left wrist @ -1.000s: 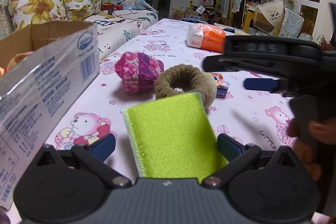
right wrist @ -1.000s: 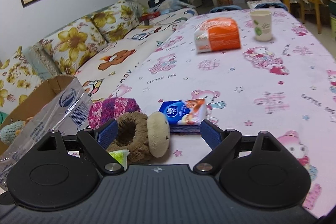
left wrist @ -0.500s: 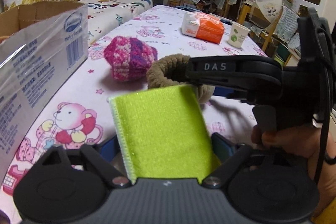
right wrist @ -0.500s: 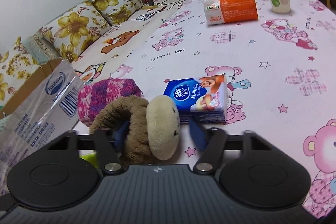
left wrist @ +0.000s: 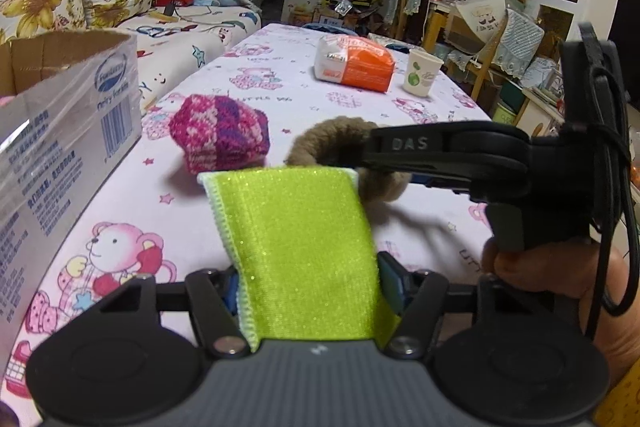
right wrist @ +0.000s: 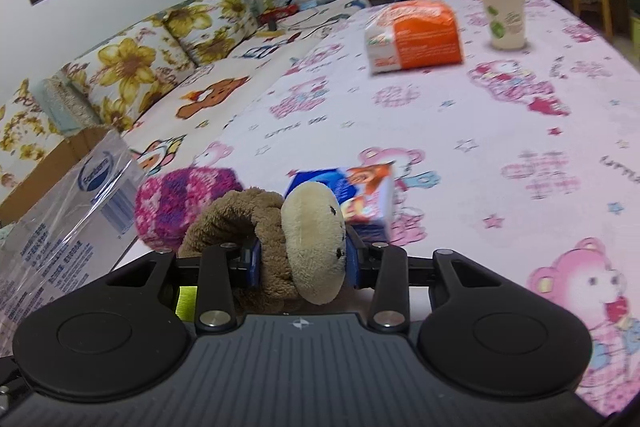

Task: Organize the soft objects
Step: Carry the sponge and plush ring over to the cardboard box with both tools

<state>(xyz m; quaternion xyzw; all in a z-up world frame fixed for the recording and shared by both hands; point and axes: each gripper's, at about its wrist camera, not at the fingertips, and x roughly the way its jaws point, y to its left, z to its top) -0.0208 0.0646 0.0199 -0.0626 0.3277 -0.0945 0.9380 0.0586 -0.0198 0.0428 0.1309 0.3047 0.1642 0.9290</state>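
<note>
Your left gripper [left wrist: 310, 283] is closing its jaws on the lime-green cloth [left wrist: 296, 247], which stands between the blue pads and appears pinched at its lower end, its top edge toward 12 o'clock. Your right gripper [right wrist: 306, 261] is closing on the brown plush ring [right wrist: 240, 227] with its cream bear head [right wrist: 314, 239], both pads pressed into the fur.

From the left wrist view, the pink-and-purple knitted ball [left wrist: 220, 135] lies on the table [left wrist: 420, 115] at 11 o'clock, just beside the plush ring. The cardboard box [left wrist: 60, 107] wrapped in printed plastic stands at 9 o'clock. Just behind the plush, at 1 o'clock in the right wrist view, lies a blue tissue pack [right wrist: 360, 195]. Far down the table at 1 o'clock sit an orange-and-white packet [right wrist: 416, 39] and a paper cup [right wrist: 504, 17], near each other.
</note>
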